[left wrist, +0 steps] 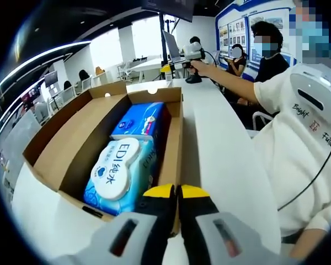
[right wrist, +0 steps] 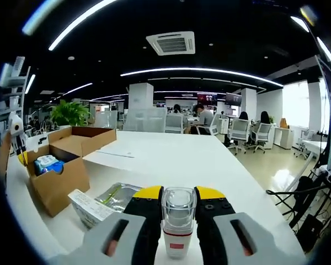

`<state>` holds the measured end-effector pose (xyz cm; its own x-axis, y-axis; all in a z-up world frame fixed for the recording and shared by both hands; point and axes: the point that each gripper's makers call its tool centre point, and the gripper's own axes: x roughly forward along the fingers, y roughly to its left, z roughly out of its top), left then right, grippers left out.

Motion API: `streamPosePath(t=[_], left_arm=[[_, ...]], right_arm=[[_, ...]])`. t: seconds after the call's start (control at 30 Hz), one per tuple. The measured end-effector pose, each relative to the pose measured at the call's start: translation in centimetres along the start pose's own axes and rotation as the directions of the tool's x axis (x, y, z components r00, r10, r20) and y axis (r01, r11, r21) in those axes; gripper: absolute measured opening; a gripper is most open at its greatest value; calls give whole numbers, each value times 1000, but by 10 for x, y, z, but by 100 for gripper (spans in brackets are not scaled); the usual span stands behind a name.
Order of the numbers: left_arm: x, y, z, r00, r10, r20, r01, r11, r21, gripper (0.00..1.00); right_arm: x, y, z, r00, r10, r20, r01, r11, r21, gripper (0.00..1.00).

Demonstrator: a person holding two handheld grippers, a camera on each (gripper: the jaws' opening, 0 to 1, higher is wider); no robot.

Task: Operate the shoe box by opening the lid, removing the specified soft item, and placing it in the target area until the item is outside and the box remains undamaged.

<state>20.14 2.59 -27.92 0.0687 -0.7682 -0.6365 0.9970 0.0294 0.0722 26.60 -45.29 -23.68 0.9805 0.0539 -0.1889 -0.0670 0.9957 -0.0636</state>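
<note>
Cardboard makes up the shoe box (left wrist: 55, 149), which is brown and sits on a white table (left wrist: 220, 160) with its flaps folded out and its top wide open. Inside it lie two soft packs. The nearer one is a blue wipes pack (left wrist: 121, 174) with a big white lid that has blue letters on it. The other is a darker blue pack (left wrist: 140, 120), just behind it and touching it. Both packs lie flat on the box floor.

In the left gripper view, the left gripper (left wrist: 175, 192) has yellow tips pressed together with nothing between them. The tips sit right at the near edge of the box, next to the wipes pack. A person in a white top sits beside the table.

In the right gripper view, the right gripper (right wrist: 179, 194) has its jaws closed around a small clear bottle (right wrist: 178, 221) with a white bottom part and a red mark. It stands upright between the yellow tips. On the table close by are a small white carton (right wrist: 88, 207) and a shiny foil pouch (right wrist: 118, 194), just beside each other. The open box stands farther off, with the blue packs inside.
</note>
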Motion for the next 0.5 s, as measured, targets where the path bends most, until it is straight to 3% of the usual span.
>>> streamPosePath(t=[0.4,0.5], left_arm=[[0,0,0,1000,1,0,-1,1000,-4,3],[0,0,0,1000,-2,-1,2,1000,-3,3]], right_arm=[[-3,-7,-5,999,-38,-22,37,999,-38,23],[-4,-6,-9,998,-52,-31,50,997,-61,30]])
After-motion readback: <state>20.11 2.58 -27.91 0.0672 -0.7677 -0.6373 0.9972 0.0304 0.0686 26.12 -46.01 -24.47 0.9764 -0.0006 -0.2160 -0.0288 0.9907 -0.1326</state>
